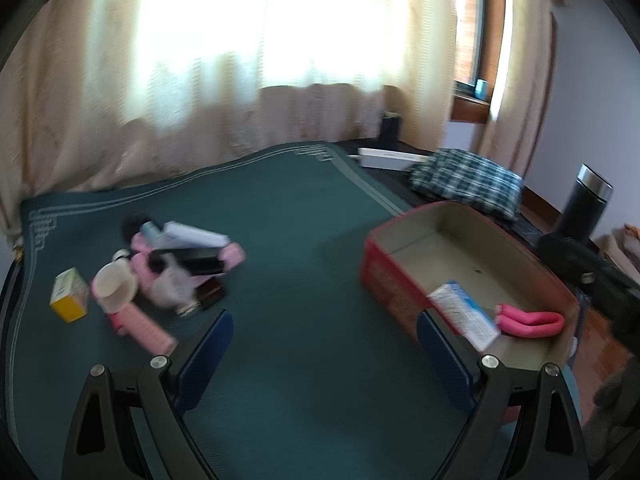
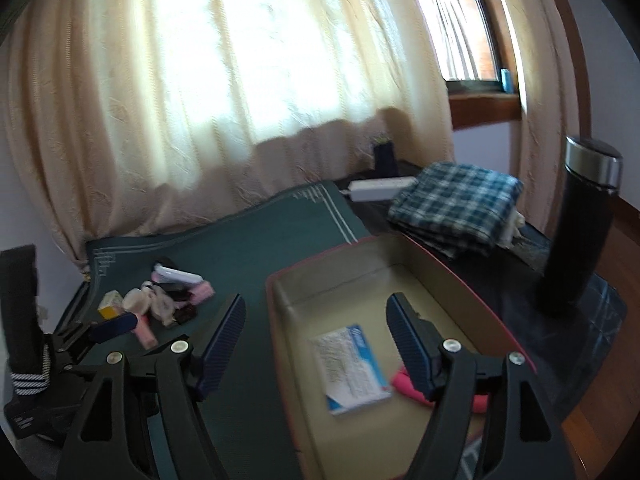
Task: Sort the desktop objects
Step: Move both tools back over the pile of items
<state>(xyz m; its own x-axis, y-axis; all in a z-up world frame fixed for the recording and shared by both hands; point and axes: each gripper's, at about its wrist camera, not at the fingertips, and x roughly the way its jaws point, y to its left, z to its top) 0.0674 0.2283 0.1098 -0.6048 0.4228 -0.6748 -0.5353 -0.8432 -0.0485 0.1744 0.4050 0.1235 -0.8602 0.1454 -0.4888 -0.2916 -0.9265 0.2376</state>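
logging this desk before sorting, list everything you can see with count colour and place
box: one, red outside, tan inside, right on mat
packet: one, white and blue, in box
pink roll: one, in box beside packet
pile: several pink, white, black items, blurred, left on mat
small carton: one, yellow-green, left of pile
mat: one, green
plaid cloth: one, behind box
flask: one, black, right
left gripper: open, empty
right gripper: open, empty

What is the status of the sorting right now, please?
Left gripper and right gripper open, empty. Box holds packet and pink item. Pile waits on mat. Nothing blocking.
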